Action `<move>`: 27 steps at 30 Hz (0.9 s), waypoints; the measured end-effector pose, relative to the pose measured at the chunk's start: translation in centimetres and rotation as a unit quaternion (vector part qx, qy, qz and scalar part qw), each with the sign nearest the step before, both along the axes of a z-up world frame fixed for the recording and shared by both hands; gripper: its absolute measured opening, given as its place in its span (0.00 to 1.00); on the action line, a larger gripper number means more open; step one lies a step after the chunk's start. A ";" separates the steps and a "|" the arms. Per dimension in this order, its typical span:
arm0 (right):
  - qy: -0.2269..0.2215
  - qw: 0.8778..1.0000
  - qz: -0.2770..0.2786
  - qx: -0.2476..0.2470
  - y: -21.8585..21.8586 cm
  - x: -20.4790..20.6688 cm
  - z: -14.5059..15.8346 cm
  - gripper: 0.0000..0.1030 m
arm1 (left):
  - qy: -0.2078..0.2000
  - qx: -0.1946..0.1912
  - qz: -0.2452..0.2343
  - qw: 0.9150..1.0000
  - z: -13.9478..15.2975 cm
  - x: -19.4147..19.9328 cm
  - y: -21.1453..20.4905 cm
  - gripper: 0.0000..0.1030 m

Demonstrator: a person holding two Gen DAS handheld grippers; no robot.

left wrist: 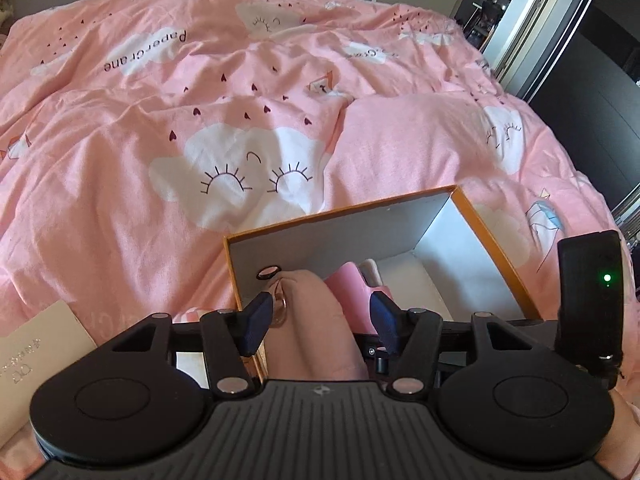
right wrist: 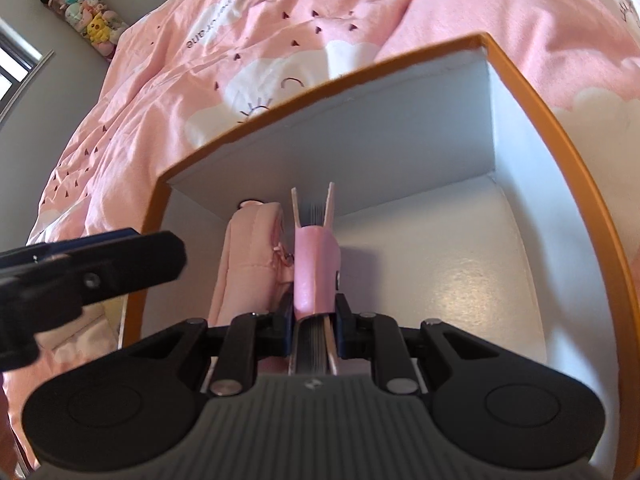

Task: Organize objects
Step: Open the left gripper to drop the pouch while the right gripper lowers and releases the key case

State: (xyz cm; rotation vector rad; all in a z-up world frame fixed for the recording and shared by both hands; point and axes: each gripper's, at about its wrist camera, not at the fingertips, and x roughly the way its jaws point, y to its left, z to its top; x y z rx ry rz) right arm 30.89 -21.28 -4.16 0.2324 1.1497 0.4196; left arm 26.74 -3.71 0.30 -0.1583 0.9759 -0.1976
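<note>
Sitting on a bed with a pink cloud-print duvet [left wrist: 168, 128], an orange-edged box [right wrist: 532, 92] with white inner walls holds the task items. Right claw [right wrist: 314, 320] is clamped on a pink notebook [right wrist: 316, 268], gripped by its spine end, standing on edge inside the box, covers splayed apart at the far end near the back wall. Just left of it, touching, a pink padded pouch [right wrist: 248, 256] stands on edge against the left side of the box (zipper pull faces the notebook). Rest of the box floor to the right is bare white.

Left claw [left wrist: 320, 320] has its blue-padded fingers [left wrist: 256, 320] apart, straddling the pouch [left wrist: 312, 320] from above without closing on it; the left finger sits by a clear ring on the pouch, near the box's left wall. Notebook [left wrist: 348, 284] shows just past the pouch in the left wrist view. Left claw's arm also shows in the right wrist view, dark and blurred

Beige card or booklet [left wrist: 40, 344] lies on the duvet left of the box. Plush toys [right wrist: 84, 20] hang on the wall far left
</note>
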 end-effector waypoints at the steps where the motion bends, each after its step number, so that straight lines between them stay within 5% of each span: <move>1: -0.004 1.000 0.003 -0.005 0.4 -0.1 0.3 0.20 | -0.009 0.005 0.000 1.000 0.4 -0.4 0.3 0.64; 11: -0.021 0.999 0.028 -0.036 3.2 -0.3 1.4 0.20 | 0.015 0.039 -0.040 0.998 -1.0 -3.3 2.0 0.74; 20: -0.030 0.996 0.040 -0.069 3.9 -0.4 1.4 0.20 | 0.032 0.055 -0.044 0.997 -3.8 -2.8 1.7 0.68; 27: -0.048 0.987 0.042 -0.145 5.4 0.9 0.4 0.20 | 0.033 0.059 -0.036 0.997 -4.0 -3.1 1.8 0.67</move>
